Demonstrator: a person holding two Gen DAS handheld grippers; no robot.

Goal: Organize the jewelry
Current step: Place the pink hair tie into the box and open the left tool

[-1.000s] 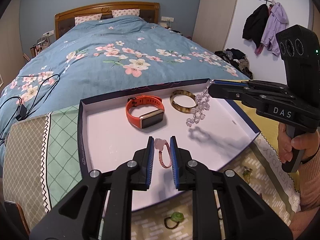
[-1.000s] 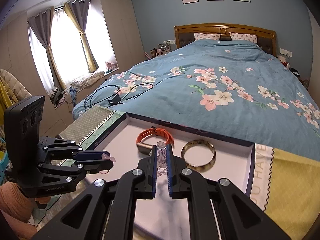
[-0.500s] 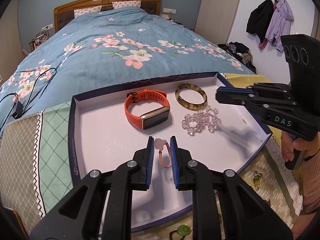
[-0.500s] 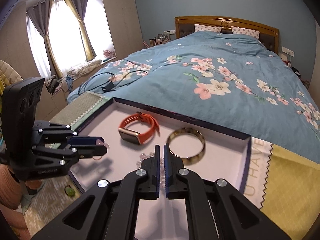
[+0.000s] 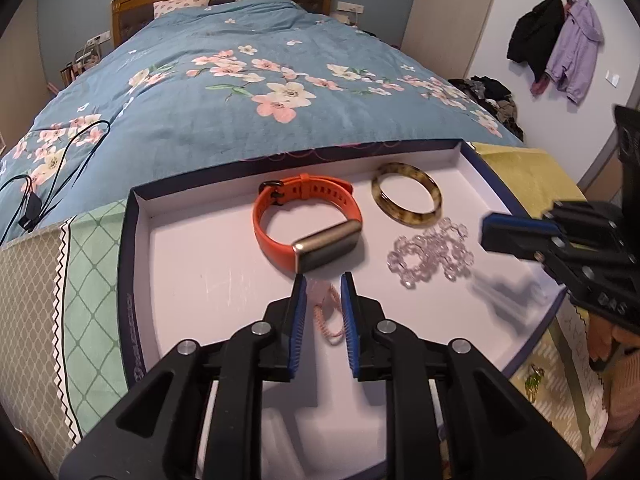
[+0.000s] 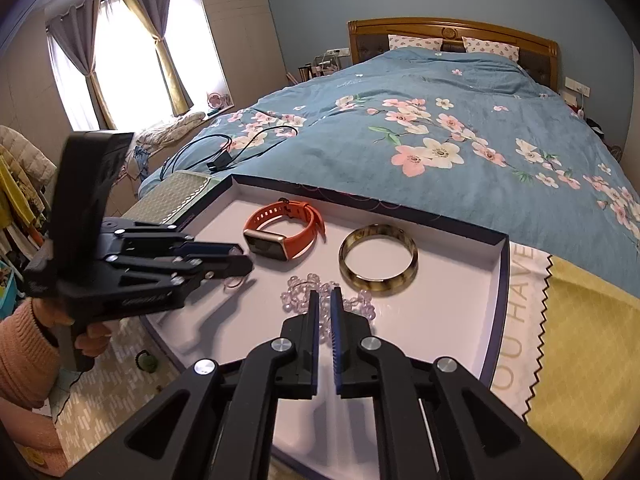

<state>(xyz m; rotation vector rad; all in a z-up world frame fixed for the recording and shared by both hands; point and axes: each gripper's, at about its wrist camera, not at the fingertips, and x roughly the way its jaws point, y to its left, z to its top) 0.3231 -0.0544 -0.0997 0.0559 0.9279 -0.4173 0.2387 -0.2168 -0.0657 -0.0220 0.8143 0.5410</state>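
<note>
Bedroom scene, white tray (image 5: pixel 192 264) at the foot of a floral bed. Left gripper (image 5: pixel 323 284) part open over the tray; pink cord bracelet (image 5: pixel 329 312) lies between its fingers, long axis running along them, blurred, grip unclear, looks loose or just let go. Just ahead: orange watch (image 5: pixel 308 226). Right gripper (image 6: pixel 325 300) nearly closed with a narrow gap, empty, its tips just above the clear bead bracelet (image 6: pixel 304 288). Brown bangle (image 6: pixel 378 258) ahead-right of it. Left gripper is nearest to the cord.

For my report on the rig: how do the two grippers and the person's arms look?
Both the left gripper and the right gripper are black with blue ribbed finger pads and silver round bolts. Each has faint white lettering on its side. The sleeves are pink knit.
</note>
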